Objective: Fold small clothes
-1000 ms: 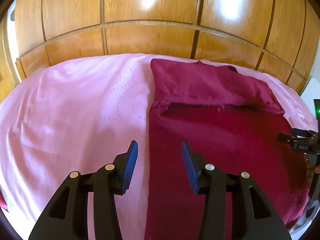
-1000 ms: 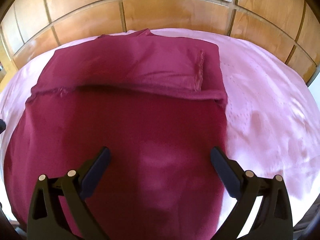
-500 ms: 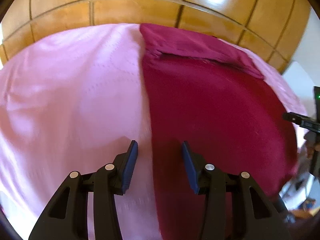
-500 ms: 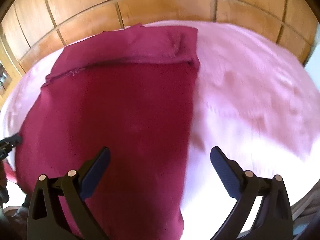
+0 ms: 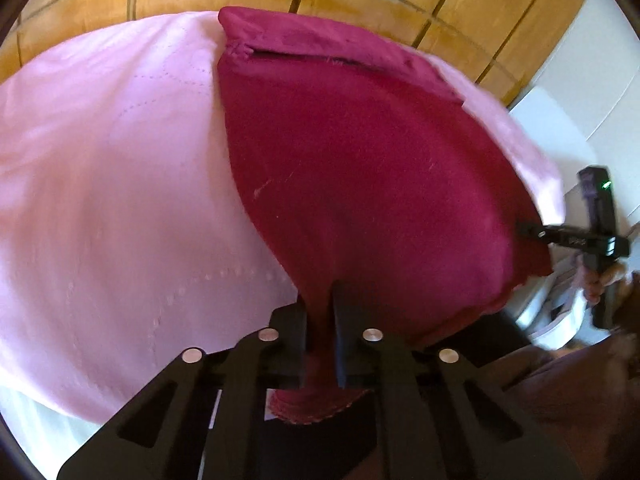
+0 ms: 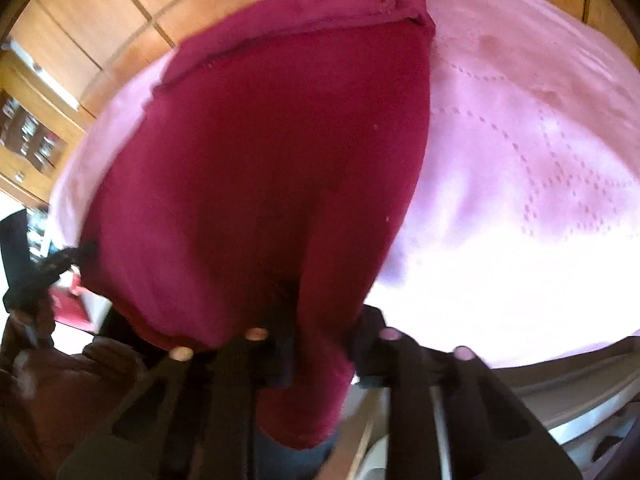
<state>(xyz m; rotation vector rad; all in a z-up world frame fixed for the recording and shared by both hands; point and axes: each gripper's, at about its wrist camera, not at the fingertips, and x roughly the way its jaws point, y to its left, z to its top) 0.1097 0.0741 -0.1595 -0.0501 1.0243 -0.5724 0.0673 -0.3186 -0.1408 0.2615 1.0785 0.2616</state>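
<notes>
The dark red garment (image 5: 360,168) lies flat on the pink bed cover (image 5: 112,184), its far end already folded. The left claw (image 5: 320,340) and right claw (image 6: 316,344) are closing, each pinching a near corner of it. The cloth looks light, soft and limp, so I judge the corners the best hold.

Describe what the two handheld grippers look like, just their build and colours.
Both are black plastic. The left gripper has cut-out triangular linkage arms with round silver pins, and flat fingers. The right gripper is built the same; seen from the left camera, its body carries a small green light.
</notes>
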